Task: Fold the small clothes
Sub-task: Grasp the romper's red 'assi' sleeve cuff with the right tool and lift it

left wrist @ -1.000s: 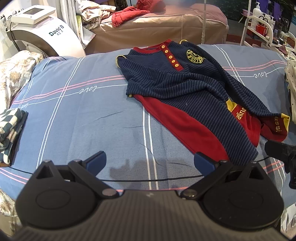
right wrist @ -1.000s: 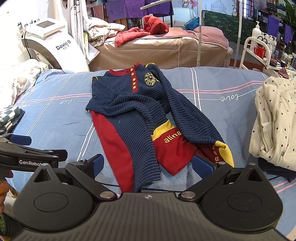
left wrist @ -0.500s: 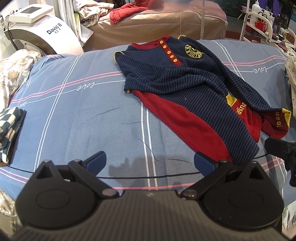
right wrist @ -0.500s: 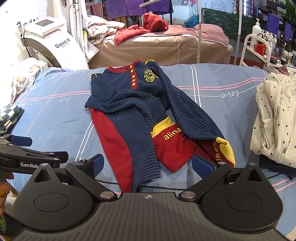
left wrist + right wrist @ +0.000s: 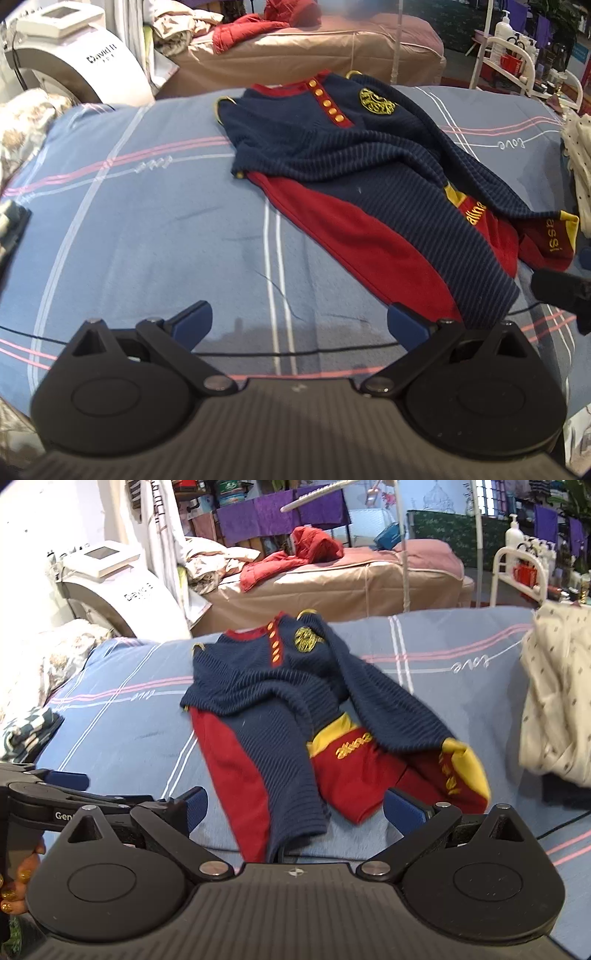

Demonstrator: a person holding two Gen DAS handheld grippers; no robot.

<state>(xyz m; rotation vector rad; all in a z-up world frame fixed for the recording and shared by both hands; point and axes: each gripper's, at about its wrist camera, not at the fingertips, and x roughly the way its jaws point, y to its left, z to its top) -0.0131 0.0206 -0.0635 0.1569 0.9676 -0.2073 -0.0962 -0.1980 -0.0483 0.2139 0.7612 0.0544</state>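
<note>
A navy and red romper [image 5: 369, 177] is seen spread rumpled on the bed [image 5: 147, 229], collar at the far side, legs trailing toward the near right. The left gripper [image 5: 299, 323] is held low over bare sheet just left of the romper's hem, jaws released wide and nothing gripped. The right gripper [image 5: 295, 806] is poised right at the near leg ends, jaws likewise spread, cloth lying between the blue pads but not pinched. A spotted garment [image 5: 557, 709] is piled at the right edge.
</note>
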